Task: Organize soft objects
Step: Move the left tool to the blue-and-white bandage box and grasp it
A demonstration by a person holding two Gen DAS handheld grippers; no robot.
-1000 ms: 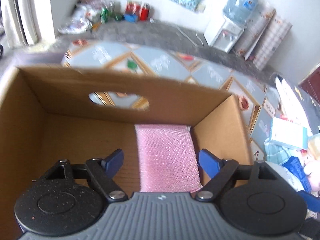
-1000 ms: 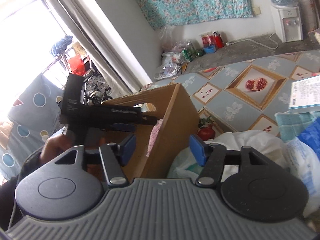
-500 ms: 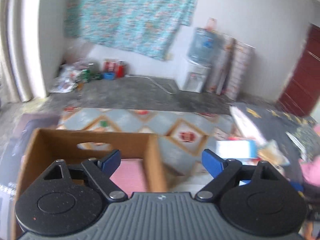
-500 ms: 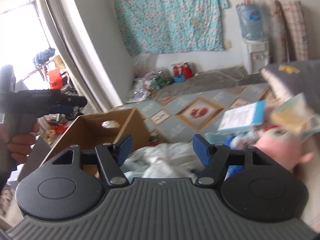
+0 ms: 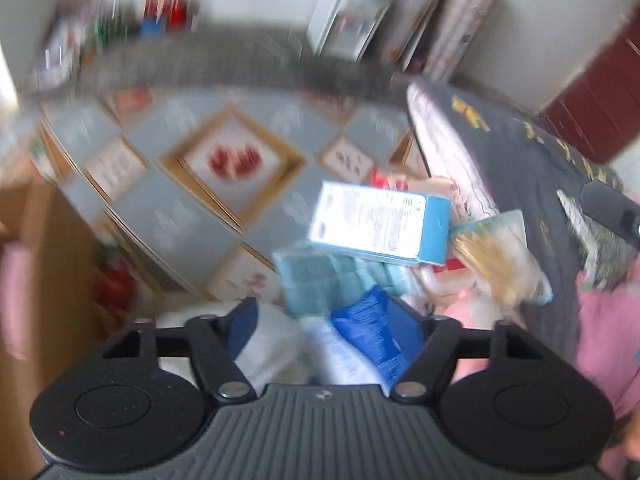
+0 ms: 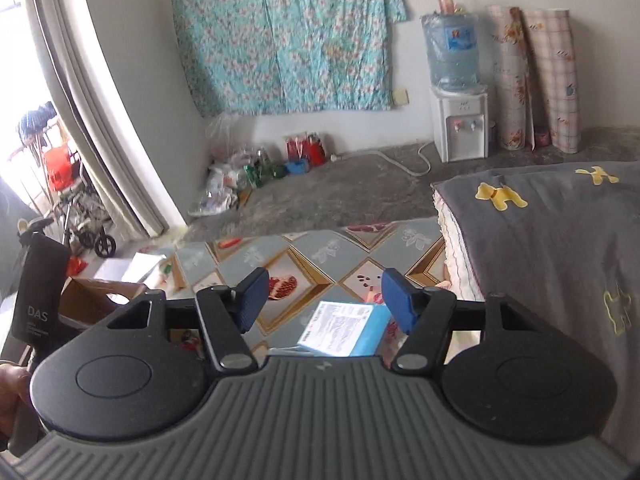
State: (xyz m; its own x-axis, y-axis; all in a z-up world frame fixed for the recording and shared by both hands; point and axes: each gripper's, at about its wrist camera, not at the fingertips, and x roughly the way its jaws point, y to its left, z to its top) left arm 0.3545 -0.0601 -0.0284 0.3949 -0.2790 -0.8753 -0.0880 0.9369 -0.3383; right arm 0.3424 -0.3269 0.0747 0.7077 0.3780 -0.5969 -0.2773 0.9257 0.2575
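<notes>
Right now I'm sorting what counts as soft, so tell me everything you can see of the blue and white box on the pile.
The blue and white box is a flat rectangular carton, apparently cardboard: a white face with fine print too blurred to read, and blue sides. It looks closed and lies tilted on the heap of soft goods, resting on folded light-blue cloth, with a crinkly clear packet against its right end. The right wrist view shows it between the open fingers, untouched.

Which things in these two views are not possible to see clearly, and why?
- Left wrist view: motion blur hides the print on the blue box.
- Left wrist view: the cardboard box and a pink object are blurred, cut by the frame edge.
- Right wrist view: the right claw body covers the pile below.
</notes>
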